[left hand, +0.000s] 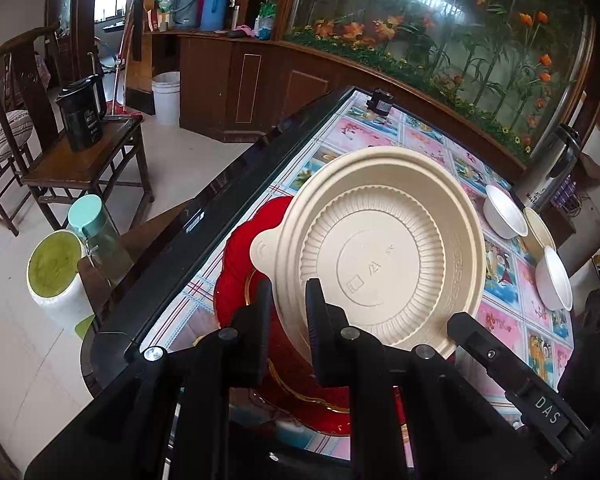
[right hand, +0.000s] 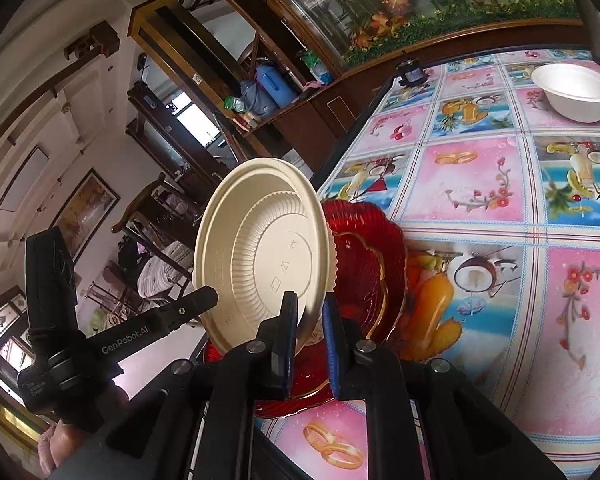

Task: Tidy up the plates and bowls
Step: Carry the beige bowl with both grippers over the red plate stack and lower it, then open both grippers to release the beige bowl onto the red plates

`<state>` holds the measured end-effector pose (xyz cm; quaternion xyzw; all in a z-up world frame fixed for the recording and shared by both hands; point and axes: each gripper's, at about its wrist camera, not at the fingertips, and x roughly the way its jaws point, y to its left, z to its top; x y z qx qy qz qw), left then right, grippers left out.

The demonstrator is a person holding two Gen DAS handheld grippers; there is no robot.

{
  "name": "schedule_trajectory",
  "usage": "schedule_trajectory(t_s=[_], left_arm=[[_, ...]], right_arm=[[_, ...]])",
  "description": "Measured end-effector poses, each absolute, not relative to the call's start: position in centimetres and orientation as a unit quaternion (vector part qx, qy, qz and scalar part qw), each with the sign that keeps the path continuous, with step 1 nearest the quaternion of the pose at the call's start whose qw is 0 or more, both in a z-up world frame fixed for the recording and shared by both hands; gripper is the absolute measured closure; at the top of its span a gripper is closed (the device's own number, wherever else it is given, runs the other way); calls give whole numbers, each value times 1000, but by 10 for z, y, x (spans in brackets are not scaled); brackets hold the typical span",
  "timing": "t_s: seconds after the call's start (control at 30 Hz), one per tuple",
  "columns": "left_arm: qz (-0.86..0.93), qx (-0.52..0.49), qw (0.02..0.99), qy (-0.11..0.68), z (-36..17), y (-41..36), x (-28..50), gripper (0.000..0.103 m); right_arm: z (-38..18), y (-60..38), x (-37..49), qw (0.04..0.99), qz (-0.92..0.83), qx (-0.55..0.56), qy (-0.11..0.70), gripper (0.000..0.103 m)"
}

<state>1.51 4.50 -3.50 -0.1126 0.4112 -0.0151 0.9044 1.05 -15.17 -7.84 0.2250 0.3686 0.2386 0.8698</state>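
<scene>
Fingers of both grippers pinch one beige plate by its rim, the left gripper [left hand: 288,312] and right gripper [right hand: 310,332] holding it tilted just above the red plate [left hand: 236,280] near the table's [right hand: 480,208] dark edge. White bowls [left hand: 504,210] wait toward the far side. With such thin rim grips, uneven pulling could twist the beige plate [left hand: 380,252] free onto the glassy red plate.

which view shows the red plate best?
Right wrist. The red plate shows its scalloped, gold-trimmed rim and ribbed face beside the beige plate. In the left wrist view the red plate is mostly hidden behind the beige plate and the hand-held gripper.
</scene>
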Motion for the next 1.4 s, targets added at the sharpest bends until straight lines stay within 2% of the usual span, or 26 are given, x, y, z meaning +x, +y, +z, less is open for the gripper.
schedule_trajectory(t_s=[0.83, 0.93, 1.0, 1.07, 1.13, 1.3, 1.4], left_arm=[[25, -68, 900, 430, -55, 51, 22, 87], [38, -50, 909, 413, -49, 49, 19, 75], [54, -39, 913, 401, -46, 50, 16, 56], [68, -31, 919, 388, -42, 52, 12, 48], [82, -22, 925, 371, -36, 53, 8, 48], [99, 2, 935, 341, -23, 48, 1, 40], [102, 12, 939, 328, -15, 43, -3, 40]], right_arm=[[-89, -133, 11, 876, 221, 177, 390, 84], [-86, -132, 8, 882, 209, 164, 390, 77], [-82, -136, 6, 888, 197, 152, 387, 71], [-77, -140, 3, 890, 198, 153, 381, 66], [-70, -150, 0, 896, 194, 157, 366, 59], [-59, -178, -5, 911, 175, 173, 333, 52], [-60, -200, -4, 915, 152, 187, 323, 50]])
